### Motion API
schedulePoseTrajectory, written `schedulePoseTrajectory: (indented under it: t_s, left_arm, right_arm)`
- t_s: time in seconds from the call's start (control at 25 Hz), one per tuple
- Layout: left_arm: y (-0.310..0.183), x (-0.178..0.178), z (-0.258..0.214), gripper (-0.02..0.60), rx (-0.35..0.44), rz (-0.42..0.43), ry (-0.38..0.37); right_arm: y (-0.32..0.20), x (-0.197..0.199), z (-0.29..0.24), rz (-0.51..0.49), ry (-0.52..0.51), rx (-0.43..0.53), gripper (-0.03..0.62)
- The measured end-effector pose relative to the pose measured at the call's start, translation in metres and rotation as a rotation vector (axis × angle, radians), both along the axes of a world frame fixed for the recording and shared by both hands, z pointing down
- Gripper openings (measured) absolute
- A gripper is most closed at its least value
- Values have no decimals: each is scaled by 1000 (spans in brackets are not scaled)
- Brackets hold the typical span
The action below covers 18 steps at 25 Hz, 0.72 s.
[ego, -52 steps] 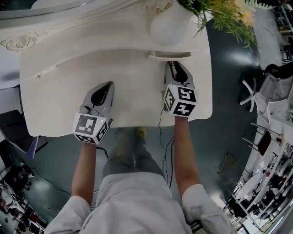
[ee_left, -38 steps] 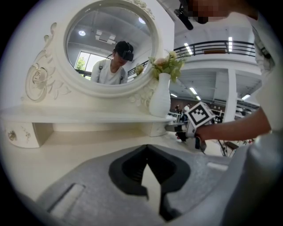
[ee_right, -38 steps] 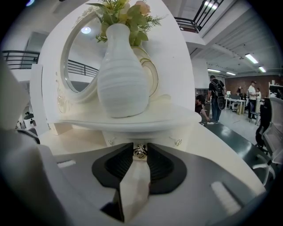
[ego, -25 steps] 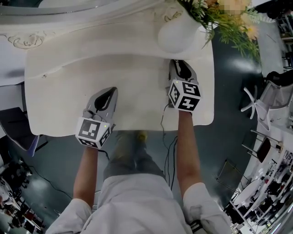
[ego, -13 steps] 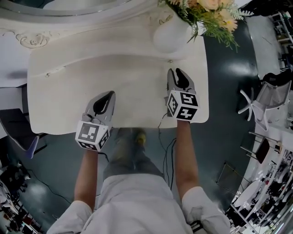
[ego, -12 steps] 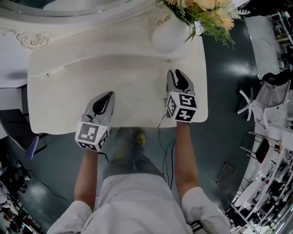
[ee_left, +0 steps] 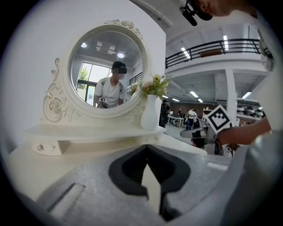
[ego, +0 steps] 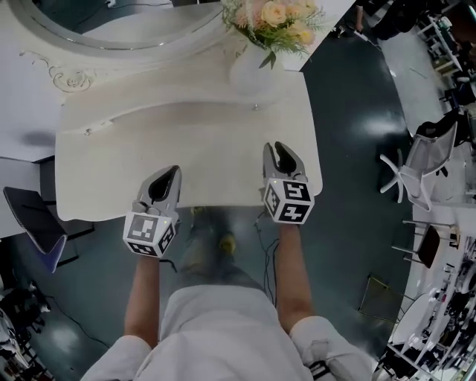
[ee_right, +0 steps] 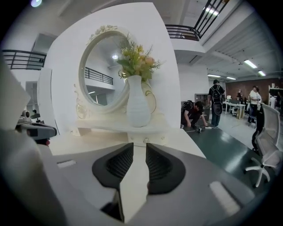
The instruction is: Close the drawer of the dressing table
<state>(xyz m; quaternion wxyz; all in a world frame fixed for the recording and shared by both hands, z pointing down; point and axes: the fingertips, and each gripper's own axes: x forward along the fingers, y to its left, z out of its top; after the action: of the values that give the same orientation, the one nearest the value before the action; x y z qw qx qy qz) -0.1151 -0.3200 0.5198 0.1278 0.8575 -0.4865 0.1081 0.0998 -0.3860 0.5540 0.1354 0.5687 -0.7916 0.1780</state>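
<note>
showing the final stage of closing the drawer of the dressing table: the small drawer sits at the back right of the surface, under the raised shelf that carries the white vase of flowers, and in the right gripper view its front, with its small knobs, appears flush with the shelf edge, so the push is judged complete. the right gripper hovers over the front right part of the surface, pointed at the drawer but well apart from it; its jaws stand a narrow slot apart with only bare surface between them, pinching nothing. the left gripper hangs over the front left part of the surface, its jaw tips pressed together and empty, facing the round mirror and a second small drawer at the left end of the shelf, which also looks shut. no contact between either gripper and the furniture is visible. the next move, on this reading, calls for little more than confirming that the drawer front is fully seated; should a gap show, a straight, level press on the front beside the knobs with the right gripper, directed toward the mirror, would finish it, taking care not to nudge the vase standing directly above.
</note>
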Motion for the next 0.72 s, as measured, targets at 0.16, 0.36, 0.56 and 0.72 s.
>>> schedulePoseTrajectory:
  t_s: [0.16, 0.36, 0.56, 0.72]
  left_arm:
    - [23, 10, -20, -2, 24, 1, -5]
    - [47, 11, -42, -2, 52, -14, 6]
    - [64, 6, -68, -2, 96, -44, 16]
    - [79, 11, -78, -2, 109, -47, 28]
  right_arm:
    - [35, 8, -13, 9, -27, -2, 89]
    - [71, 12, -32, 20, -71, 5, 77]
    - [99, 19, -51, 14, -56, 34, 64]
    - [123, 20, -62, -11, -63, 39, 28]
